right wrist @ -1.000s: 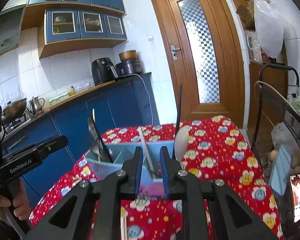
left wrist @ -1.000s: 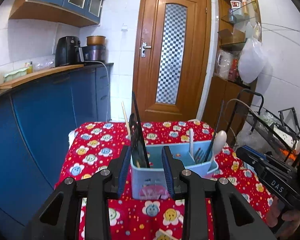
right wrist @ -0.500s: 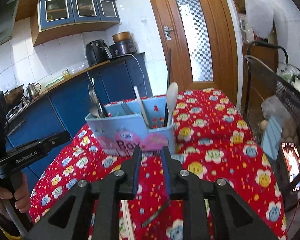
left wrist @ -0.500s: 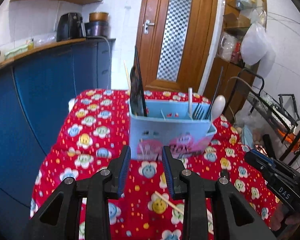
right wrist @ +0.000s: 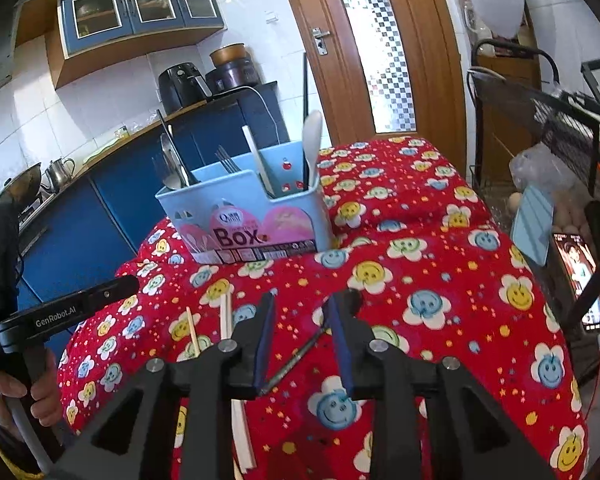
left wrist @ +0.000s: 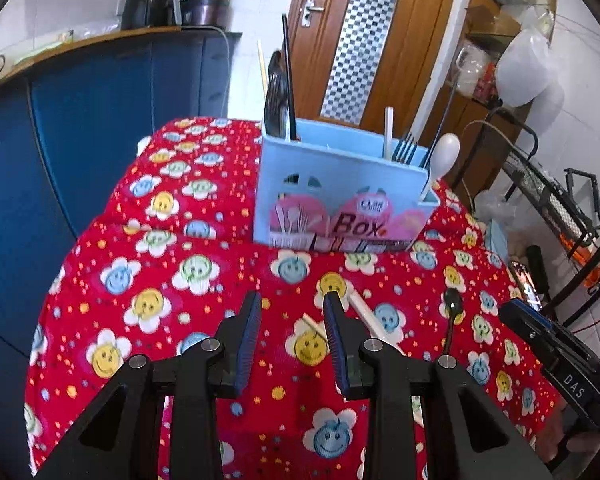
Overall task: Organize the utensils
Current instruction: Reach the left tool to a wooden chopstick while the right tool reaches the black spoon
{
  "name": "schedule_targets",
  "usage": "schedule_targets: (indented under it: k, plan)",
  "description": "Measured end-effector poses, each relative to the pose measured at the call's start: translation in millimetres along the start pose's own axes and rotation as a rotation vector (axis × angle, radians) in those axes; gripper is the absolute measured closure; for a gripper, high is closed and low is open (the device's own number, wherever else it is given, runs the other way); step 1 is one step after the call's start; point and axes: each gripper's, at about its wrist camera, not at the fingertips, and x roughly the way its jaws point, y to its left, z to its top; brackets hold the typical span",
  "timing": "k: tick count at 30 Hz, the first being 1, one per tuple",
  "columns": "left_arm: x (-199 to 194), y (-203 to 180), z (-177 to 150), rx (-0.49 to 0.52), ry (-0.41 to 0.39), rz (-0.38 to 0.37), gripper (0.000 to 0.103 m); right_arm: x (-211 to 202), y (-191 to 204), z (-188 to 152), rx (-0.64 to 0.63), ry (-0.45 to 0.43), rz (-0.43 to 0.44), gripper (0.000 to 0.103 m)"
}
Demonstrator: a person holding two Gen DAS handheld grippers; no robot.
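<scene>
Red flower-print cloth covers the table; a pale-blue plastic utensil box w/ pink "Box" label stands upright on it, toward the far side in both views. Box contents: dark flat utensils and a black stick in the left compartment as seen from the left wrist cam, a white straw-like stick, dark fork tines and a white plastic spoon toward the right end. Left gripper: jaws apart, nothing between the blue pads, held above bare cloth in front of the box. Just right of its right finger lie pale wooden chopsticks on the cloth; further right lies a small black spoon, bowl pointing toward the box. Right gripper: jaws opening, pads not pressing on anything; the black spoon's thin dark handle lies on the cloth below the gap, slanted, apart from both pads. Right wrist cam also shows the chopsticks left of the right gripper's left finger, one thin stick beside a thicker pale one. Left gripper body appears at the left edge of that view, held by a person's hand. Blue kitchen cabinets stand left of the table, a wooden door w/ checkered glass behind it.
</scene>
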Motion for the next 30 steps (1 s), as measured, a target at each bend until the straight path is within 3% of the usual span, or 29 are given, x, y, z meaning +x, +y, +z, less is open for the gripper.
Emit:
schedule_targets:
  k: [24,30]
  plan:
    - [49,-18,-16,-0.106,0.218,-0.026,0.070,3,-34,-17,0.070,0.002,0.038,0.069]
    - [63,-27,-14,-0.108,0.259,0.003,0.071,6,-41,-19,0.082,0.004,0.047,0.069]
